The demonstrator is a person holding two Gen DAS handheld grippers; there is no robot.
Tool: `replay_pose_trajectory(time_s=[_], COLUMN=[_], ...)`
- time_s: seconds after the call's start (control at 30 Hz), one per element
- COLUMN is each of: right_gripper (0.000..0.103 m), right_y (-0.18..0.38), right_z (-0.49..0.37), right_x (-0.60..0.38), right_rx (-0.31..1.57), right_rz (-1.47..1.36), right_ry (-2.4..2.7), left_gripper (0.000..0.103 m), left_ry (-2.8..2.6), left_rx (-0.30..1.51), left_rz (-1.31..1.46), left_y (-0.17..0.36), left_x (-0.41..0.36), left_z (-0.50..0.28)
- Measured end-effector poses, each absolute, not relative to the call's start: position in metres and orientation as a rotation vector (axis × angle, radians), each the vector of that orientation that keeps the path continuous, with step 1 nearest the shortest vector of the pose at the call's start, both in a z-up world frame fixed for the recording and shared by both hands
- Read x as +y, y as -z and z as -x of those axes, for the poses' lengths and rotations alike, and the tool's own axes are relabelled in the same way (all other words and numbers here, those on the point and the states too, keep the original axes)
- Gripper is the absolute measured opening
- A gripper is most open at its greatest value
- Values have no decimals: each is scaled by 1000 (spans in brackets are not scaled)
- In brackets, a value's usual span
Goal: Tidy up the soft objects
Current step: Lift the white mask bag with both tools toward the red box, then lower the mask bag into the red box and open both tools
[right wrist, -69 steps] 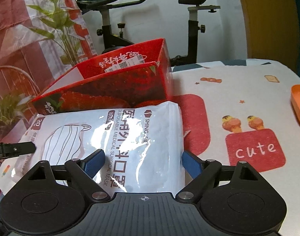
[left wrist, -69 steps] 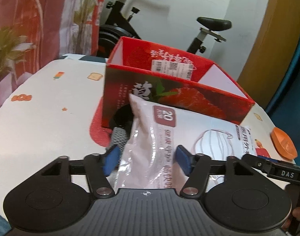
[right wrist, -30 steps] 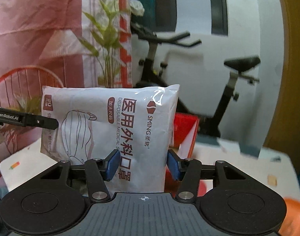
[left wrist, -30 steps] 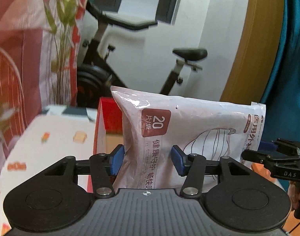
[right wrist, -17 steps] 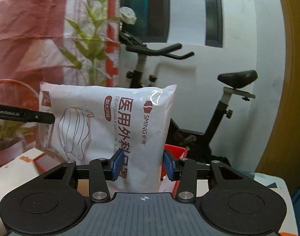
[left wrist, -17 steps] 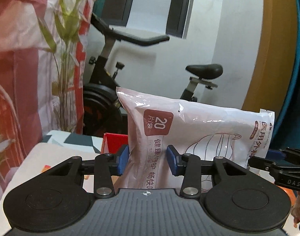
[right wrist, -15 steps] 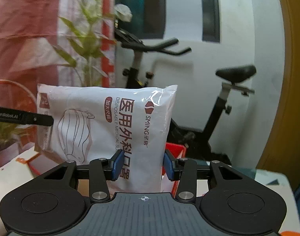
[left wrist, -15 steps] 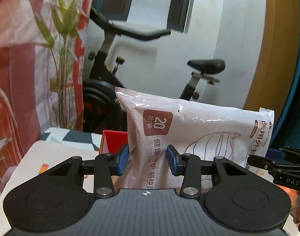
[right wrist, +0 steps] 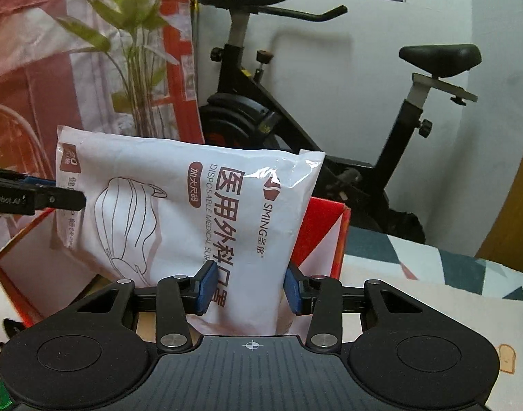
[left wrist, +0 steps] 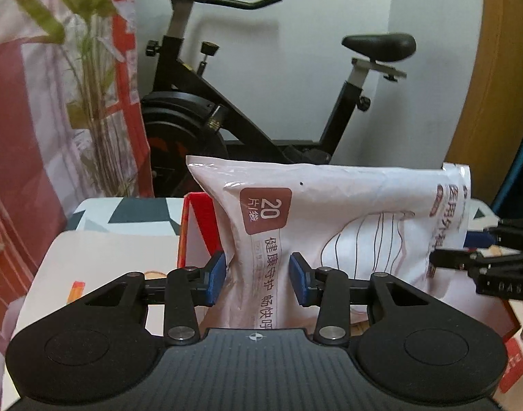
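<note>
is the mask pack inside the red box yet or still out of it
Out. The mask pack hangs in the air above the open red box, pinched at each end by the left gripper and right gripper.

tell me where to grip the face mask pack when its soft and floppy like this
Grip the face mask pack at its two short ends, coming in from the near long edge, as the left gripper and right gripper do now. The pack is wide, soft and plastic, so one middle pinch would likely let it sag; two end grips hold it flat above the red box.
</note>
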State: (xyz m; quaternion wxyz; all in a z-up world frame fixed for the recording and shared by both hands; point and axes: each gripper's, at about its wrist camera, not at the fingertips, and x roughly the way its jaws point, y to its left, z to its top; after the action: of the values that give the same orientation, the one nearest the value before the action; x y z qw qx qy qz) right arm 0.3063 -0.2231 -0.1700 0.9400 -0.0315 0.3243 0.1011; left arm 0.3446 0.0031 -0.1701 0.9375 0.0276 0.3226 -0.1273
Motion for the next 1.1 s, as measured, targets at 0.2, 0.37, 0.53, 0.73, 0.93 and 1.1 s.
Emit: replay_pose_trajectory(time_s=[0.2,0.37,0.53,0.73,0.93,1.1], right_gripper=[35,37,41,31,21,15], right_y=[176,181,177,171,173,165], right_z=[-322,-327,-330,-334,-343,-353], right_x=[-229,-229,-231,-228,-220,-219], right_rx=[681,703,717,716,736,731], right_rz=[81,109,128,152,155,152], right_ry=[-209,-213,-214,-227,-230,-227], left_gripper=[36,36,38,37,19,19], left_ry=[263,259,268,261,257,326], left_rx=[702,745,751,725,686,676], left_rz=[-54,-72,-56,-59,-100,-66], left_y=[177,186,184,181,178,172], left_x=[3,1,9,10,0,-10], left_z=[-369,-380,-384,-383,-376,-377])
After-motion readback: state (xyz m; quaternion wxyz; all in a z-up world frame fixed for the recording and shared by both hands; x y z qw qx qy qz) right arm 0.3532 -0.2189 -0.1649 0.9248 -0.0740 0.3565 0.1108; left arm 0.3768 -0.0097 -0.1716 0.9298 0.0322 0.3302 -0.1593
